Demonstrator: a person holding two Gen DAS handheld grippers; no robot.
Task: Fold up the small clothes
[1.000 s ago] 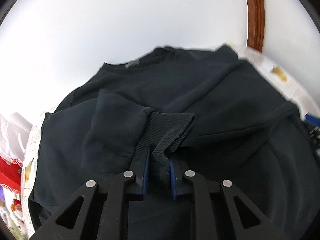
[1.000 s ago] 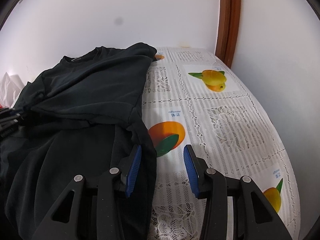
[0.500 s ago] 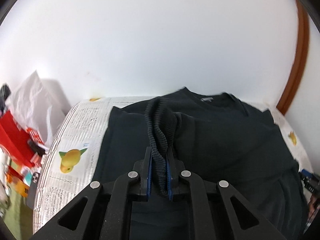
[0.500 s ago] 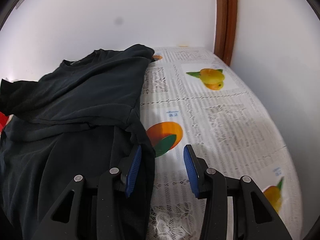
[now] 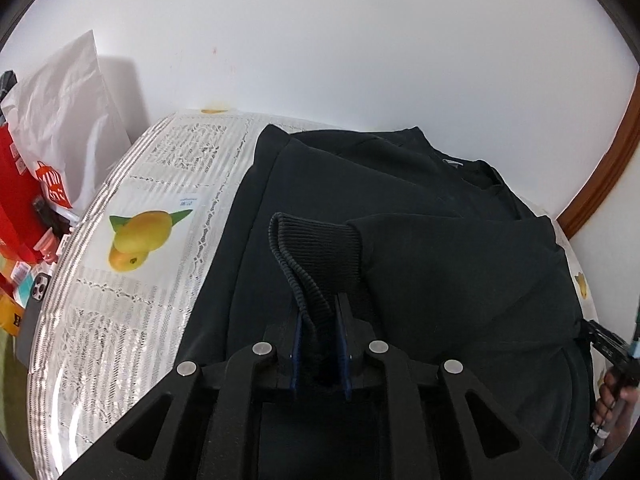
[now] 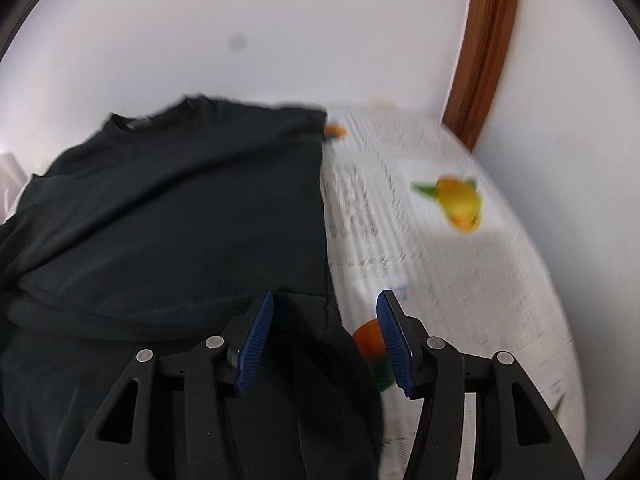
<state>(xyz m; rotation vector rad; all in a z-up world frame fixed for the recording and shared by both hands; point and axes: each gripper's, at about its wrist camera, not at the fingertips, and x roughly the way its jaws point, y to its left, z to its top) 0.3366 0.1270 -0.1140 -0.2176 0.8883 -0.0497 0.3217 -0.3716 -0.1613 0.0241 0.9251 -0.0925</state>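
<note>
- The dark navy, long-sleeved cotton sweatshirt [image 5: 420,208] lies spread on the table under a white lace-pattern tablecloth printed with fruit [image 5: 132,264]. Its collar points toward the white wall, and its right edge runs straight beside the bare cloth in the right wrist view.
- The left gripper [image 5: 318,320] pinches the ribbed knit cuff [image 5: 316,240] of one sleeve between its blue pads. The jaws are just starting to part, but the cuff is still caught between them.
- A second ago that cuff sat over the middle of the sweatshirt's chest. Now it has been carried across toward the garment's left edge, with the sleeve [image 5: 460,256] trailing back to the right across the body.
- That suggests the sleeve fold is nearly laid. With the jaws easing, the release of the cuff onto the torso looks like the step in hand.
- The right gripper [image 6: 324,336] holds nothing. Its blue pads stand apart and are widening, straddling the sweatshirt's lower right edge, with an orange print of the cloth beside the right pad.
- Compared with a second ago, the right gripper has shifted in over the dark fabric, and its view is blurred by the motion.
- A white paper bag [image 5: 76,120] and red packaging [image 5: 16,208] stand off the table's left end, well clear of the garment.
</note>
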